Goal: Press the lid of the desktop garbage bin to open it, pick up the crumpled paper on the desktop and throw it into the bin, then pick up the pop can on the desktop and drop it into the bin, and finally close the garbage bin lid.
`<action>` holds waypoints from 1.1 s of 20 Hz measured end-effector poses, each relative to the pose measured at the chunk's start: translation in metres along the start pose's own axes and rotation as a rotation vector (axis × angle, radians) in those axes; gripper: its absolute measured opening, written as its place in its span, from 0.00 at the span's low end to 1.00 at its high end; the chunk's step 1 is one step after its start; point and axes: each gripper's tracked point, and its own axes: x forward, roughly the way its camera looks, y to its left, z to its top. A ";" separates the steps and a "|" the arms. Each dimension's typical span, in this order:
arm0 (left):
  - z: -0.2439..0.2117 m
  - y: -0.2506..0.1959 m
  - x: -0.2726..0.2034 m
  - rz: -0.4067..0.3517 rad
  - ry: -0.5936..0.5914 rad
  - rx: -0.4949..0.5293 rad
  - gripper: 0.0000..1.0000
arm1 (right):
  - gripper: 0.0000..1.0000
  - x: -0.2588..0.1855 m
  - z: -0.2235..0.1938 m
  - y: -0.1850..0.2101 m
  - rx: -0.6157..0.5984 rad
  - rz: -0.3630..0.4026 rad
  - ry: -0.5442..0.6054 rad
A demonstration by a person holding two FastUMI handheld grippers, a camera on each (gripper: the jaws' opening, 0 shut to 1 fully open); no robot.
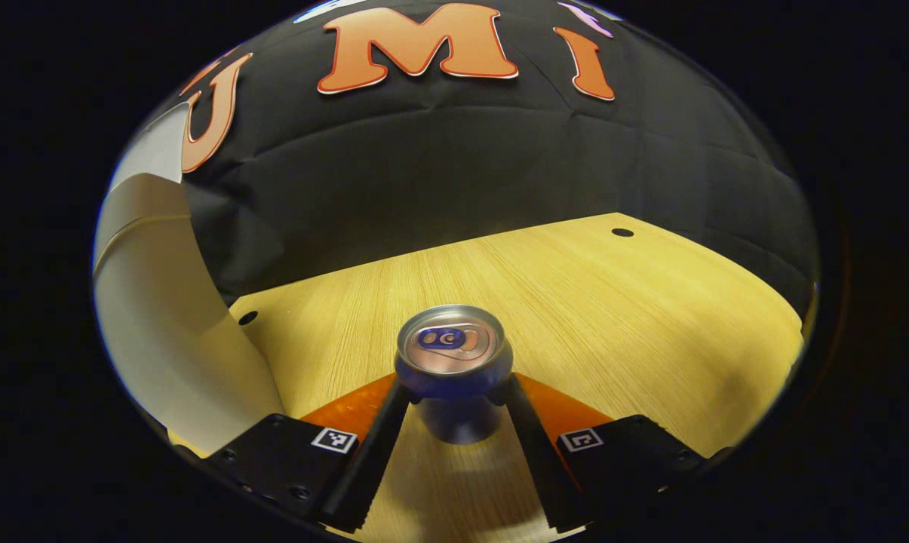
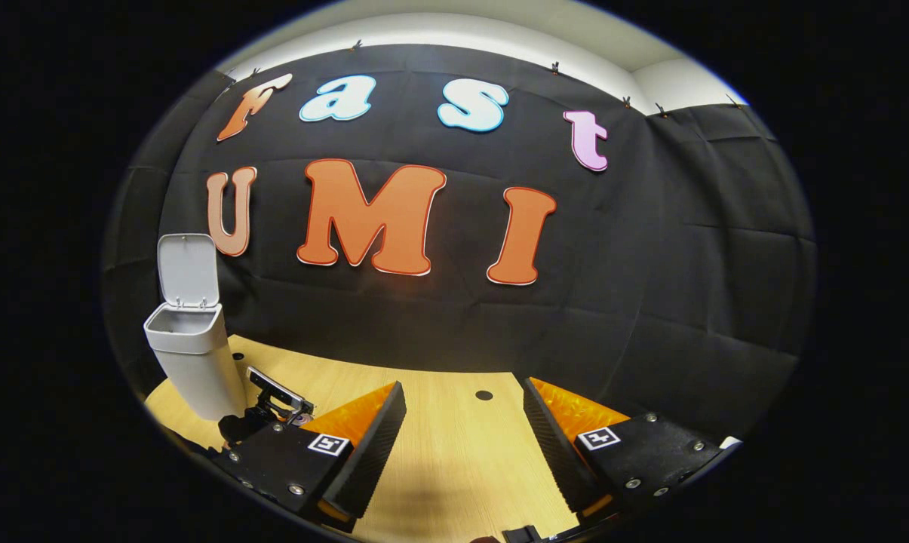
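A silver pop can (image 1: 454,348) stands upright between the fingers of my left gripper (image 1: 458,392). Both fingers press on its sides just under the rim. I cannot tell whether its base rests on the wooden desktop (image 1: 612,317). The white garbage bin (image 1: 160,317) rises close by on the left in the left gripper view. In the right gripper view the bin (image 2: 194,362) stands at the far left with its lid (image 2: 188,270) flipped up and open. My right gripper (image 2: 462,426) hangs open over the desktop with nothing between its fingers.
The left gripper's body (image 2: 269,403) shows beside the bin's base in the right gripper view. Small dark holes (image 1: 622,232) dot the desktop near the black cloth wall. Bare wood lies to the right of the can.
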 end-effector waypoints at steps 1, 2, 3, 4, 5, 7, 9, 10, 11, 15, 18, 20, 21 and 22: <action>0.007 0.002 -0.007 0.000 -0.008 -0.006 0.82 | 0.94 0.000 0.000 0.003 0.005 0.008 -0.003; 0.015 0.006 -0.017 0.005 -0.025 -0.015 0.82 | 0.94 0.000 0.000 0.005 0.009 0.016 -0.004; 0.023 0.011 -0.028 0.013 -0.042 -0.023 0.82 | 0.94 0.001 -0.002 0.009 0.015 0.028 -0.006; 0.029 0.016 -0.046 0.021 -0.060 -0.036 0.82 | 0.94 0.002 -0.003 0.012 0.020 0.038 -0.007; 0.038 0.021 -0.061 0.026 -0.074 -0.051 0.82 | 0.94 0.002 -0.004 0.015 0.025 0.052 -0.009; 0.059 0.035 -0.094 0.043 -0.109 -0.079 0.82 | 0.94 0.004 -0.005 0.022 0.032 0.078 -0.018; 0.077 0.057 -0.125 0.090 -0.144 -0.088 0.81 | 0.94 0.006 -0.005 0.028 0.032 0.105 -0.029; 0.087 0.068 -0.144 0.116 -0.165 -0.097 0.81 | 0.94 0.007 -0.005 0.032 0.037 0.123 -0.032; 0.095 0.077 -0.161 0.134 -0.181 -0.109 0.81 | 0.94 0.007 -0.005 0.035 0.044 0.138 -0.035; 0.125 0.109 -0.224 0.216 -0.229 -0.152 0.80 | 0.94 0.011 -0.003 0.050 0.065 0.196 -0.053; 0.153 0.120 -0.276 0.258 -0.285 -0.168 0.80 | 0.94 0.013 -0.001 0.061 0.077 0.233 -0.066; 0.163 0.129 -0.305 0.283 -0.292 -0.189 0.80 | 0.94 0.013 -0.001 0.069 0.077 0.257 -0.070; 0.167 0.135 -0.318 0.298 -0.292 -0.200 0.79 | 0.94 0.013 0.000 0.072 0.075 0.268 -0.073; 0.173 0.140 -0.331 0.313 -0.311 -0.207 0.80 | 0.94 0.013 0.001 0.076 0.073 0.278 -0.074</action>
